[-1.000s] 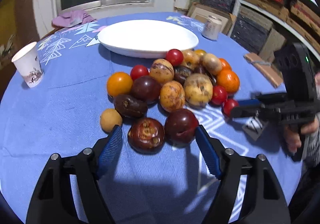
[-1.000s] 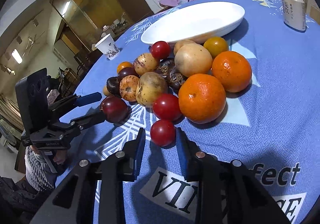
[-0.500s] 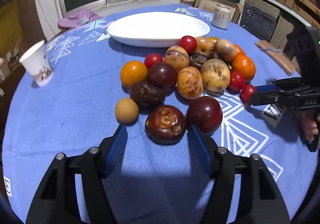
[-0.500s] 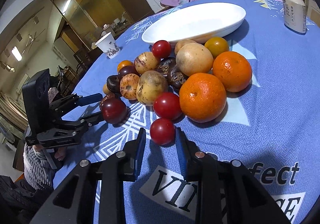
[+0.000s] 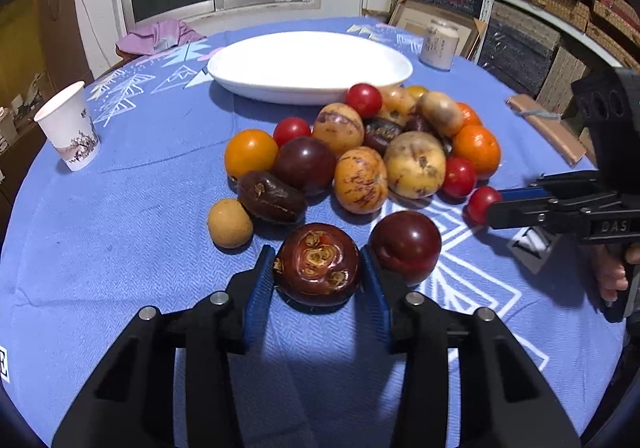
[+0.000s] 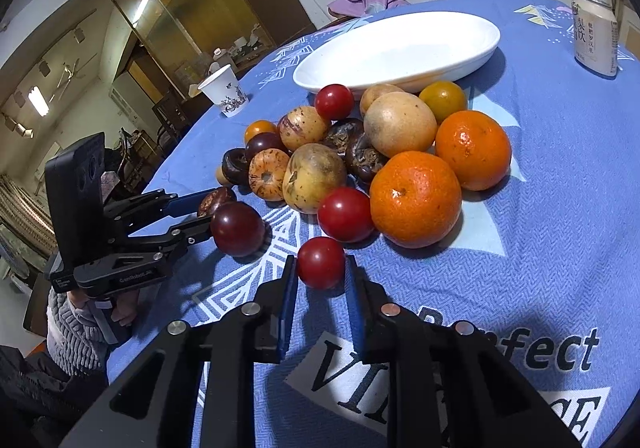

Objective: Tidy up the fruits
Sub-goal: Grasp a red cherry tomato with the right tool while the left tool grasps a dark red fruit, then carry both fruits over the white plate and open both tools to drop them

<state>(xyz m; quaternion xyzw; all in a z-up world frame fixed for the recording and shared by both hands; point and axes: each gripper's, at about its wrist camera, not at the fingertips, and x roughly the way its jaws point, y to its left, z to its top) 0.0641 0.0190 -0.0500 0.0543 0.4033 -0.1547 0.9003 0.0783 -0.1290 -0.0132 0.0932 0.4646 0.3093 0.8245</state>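
We see our left gripper (image 5: 318,268) with both pads pressed on the dark mangosteen (image 5: 317,264), which sits on the blue tablecloth (image 5: 120,248) | our right gripper (image 6: 320,280) narrowly parted, cherry tomato (image 6: 321,262) between its tips, contact unclear | white dish (image 5: 308,65) beyond the pile.

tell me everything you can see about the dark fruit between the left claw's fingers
The dark fruit is round, glossy and deep maroon-brown, with a tan, dried, lobed cap facing the camera. It looks hard-skinned and whole. It sits on the blue tablecloth at the near edge of the pile, between the blue pads of the left claw, which press or nearly press its sides. A smooth dark red plum lies just right of it.
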